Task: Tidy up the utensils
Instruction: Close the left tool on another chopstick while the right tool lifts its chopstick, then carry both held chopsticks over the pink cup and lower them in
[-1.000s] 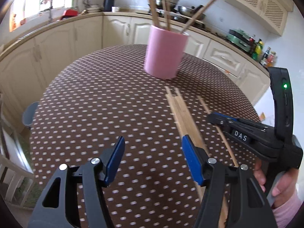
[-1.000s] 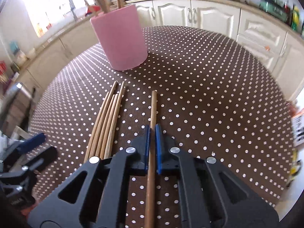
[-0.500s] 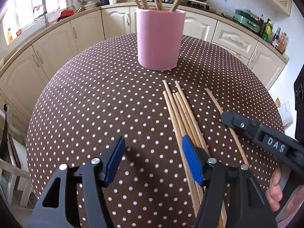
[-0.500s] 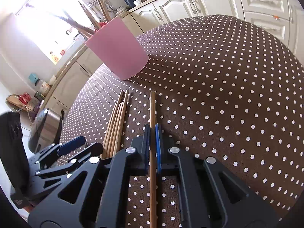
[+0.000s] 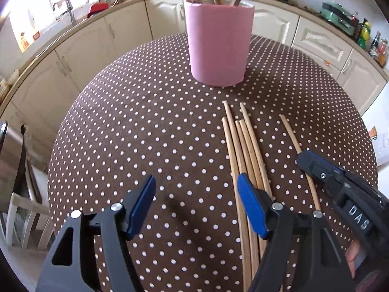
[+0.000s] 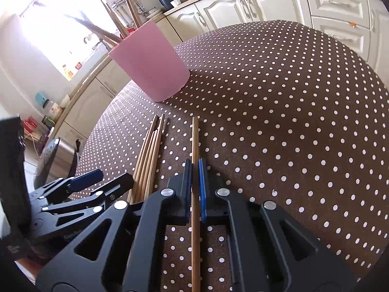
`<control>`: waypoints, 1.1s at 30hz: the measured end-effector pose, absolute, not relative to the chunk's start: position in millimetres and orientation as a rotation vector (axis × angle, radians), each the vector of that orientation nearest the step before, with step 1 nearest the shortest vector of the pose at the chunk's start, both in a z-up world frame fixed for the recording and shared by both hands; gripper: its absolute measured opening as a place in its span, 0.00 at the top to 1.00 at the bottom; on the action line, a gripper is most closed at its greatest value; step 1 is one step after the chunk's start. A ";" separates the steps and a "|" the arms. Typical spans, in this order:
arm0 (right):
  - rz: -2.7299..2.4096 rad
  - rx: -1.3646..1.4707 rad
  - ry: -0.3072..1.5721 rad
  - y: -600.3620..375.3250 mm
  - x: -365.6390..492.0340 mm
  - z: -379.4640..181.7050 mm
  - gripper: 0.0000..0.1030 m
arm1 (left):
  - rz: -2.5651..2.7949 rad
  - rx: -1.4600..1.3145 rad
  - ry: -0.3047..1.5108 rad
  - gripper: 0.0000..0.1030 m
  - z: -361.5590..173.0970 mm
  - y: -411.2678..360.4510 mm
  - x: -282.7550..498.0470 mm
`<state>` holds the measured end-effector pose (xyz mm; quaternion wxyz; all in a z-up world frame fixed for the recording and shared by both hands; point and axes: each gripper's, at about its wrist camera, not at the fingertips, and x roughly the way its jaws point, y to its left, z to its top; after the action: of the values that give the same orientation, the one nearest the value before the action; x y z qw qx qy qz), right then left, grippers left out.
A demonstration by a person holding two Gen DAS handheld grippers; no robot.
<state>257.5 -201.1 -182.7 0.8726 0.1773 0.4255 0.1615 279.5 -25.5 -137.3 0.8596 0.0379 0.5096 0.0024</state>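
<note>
A pink cup (image 5: 220, 46) holding several wooden chopsticks stands upright on the dotted brown tablecloth (image 5: 145, 126). It also shows in the right wrist view (image 6: 150, 73). A bundle of several chopsticks (image 5: 243, 150) lies in front of it; the bundle also shows in the right wrist view (image 6: 148, 155). My left gripper (image 5: 197, 197) is open and empty, its right finger over the bundle. My right gripper (image 6: 195, 168) is shut on a single chopstick (image 6: 195, 138), tilted a little above the cloth; that chopstick shows in the left wrist view (image 5: 291, 136), right of the bundle.
The round table's edge (image 5: 60, 131) drops off to the left, with a chair (image 5: 22, 219) and a metal bin (image 6: 58, 155) beside it. Cream kitchen cabinets (image 5: 316, 36) and a counter with bottles (image 5: 374, 43) curve behind.
The left gripper has pulled back and lifted its view, so the cup and bundle now sit further centre. The right gripper has tilted while still shut on the single chopstick.
</note>
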 end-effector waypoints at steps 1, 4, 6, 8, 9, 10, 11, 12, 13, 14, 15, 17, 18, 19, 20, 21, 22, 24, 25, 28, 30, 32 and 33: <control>0.330 0.354 0.889 -198.6 257.4 -181.5 0.94 | -0.001 0.100 1.070 0.33 -137.3 -27.1 283.7; 0.319 0.331 0.889 -192.7 257.1 -180.2 0.94 | 0.003 0.113 1.071 0.33 -137.4 -29.7 288.2; 0.320 0.334 0.889 -191.7 257.3 -180.8 0.94 | -0.015 0.061 1.101 0.33 -140.8 -29.4 297.9; 0.320 0.336 0.889 -189.8 256.9 -180.6 0.94 | -0.003 0.033 1.113 0.33 -144.8 -28.8 305.0; 0.321 0.337 0.889 -189.2 256.7 -180.7 0.94 | 0.002 0.038 1.114 0.33 -145.3 -30.6 307.1; 0.321 0.339 0.889 -188.6 256.6 -180.9 0.94 | 0.003 0.037 1.107 0.33 -145.8 -31.6 308.0; 0.322 0.342 0.889 -188.7 256.5 -181.1 0.94 | 0.002 0.031 1.098 0.33 -145.9 -31.2 307.5; 0.323 0.344 0.889 -188.8 256.4 -181.2 0.94 | -0.005 0.028 1.079 0.38 -145.9 -31.6 306.1; 0.325 0.347 0.889 -188.5 256.3 -181.4 0.94 | -0.016 0.039 1.054 0.53 -144.9 -30.5 302.8; 0.326 0.349 0.889 -190.6 256.8 -181.6 0.94 | -0.018 0.044 1.037 0.62 -144.4 -27.9 298.0; 0.325 0.349 0.889 -191.0 256.8 -181.4 0.94 | -0.007 0.041 1.030 0.80 -144.8 -17.2 286.3; 0.320 0.338 0.887 -190.4 256.8 -180.8 0.94 | 0.015 0.009 1.027 0.93 -142.8 -7.4 284.7; 0.316 0.329 0.886 -189.4 256.7 -180.1 0.94 | 0.005 -0.009 1.022 0.94 -142.3 -2.6 283.9; 0.314 0.326 0.885 -188.3 256.8 -179.8 0.94 | 0.005 -0.018 1.009 0.94 -141.1 1.2 282.6; 0.316 0.330 0.884 -187.9 257.6 -179.7 0.94 | 0.008 -0.024 0.986 0.94 -138.8 6.3 280.3; 0.324 0.334 0.886 -188.9 259.5 -179.6 0.94 | 0.010 -0.031 0.966 0.94 -136.8 12.3 278.0; 0.328 0.331 0.887 -188.4 261.0 -178.8 0.94 | 0.011 -0.045 0.950 0.94 -134.6 16.5 275.5; 0.321 0.309 0.876 -187.3 263.3 -175.1 0.94 | -0.002 -0.075 0.911 0.94 -127.6 24.9 270.8; 0.322 0.299 0.865 -185.4 264.3 -171.8 0.94 | -0.006 -0.083 0.895 0.94 -124.8 27.7 268.7; 0.334 0.291 0.829 -183.7 264.4 -161.4 0.94 | -0.010 -0.101 0.828 0.94 -110.6 33.6 262.7; 0.334 0.282 0.802 -183.1 262.9 -153.1 0.94 | -0.008 -0.119 0.784 0.94 -101.9 34.6 262.9; 0.339 0.285 0.772 -184.3 261.8 -143.2 0.94 | -0.017 -0.135 0.741 0.94 -91.3 38.0 259.1; 0.342 0.289 0.761 -185.0 261.6 -139.2 0.94 | -0.022 -0.141 0.720 0.94 -85.9 38.7 257.6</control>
<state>261.6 -185.0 -139.2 0.9041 0.1399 0.3683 0.1654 257.6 38.7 -85.9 0.9335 -0.0688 0.3517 -0.0108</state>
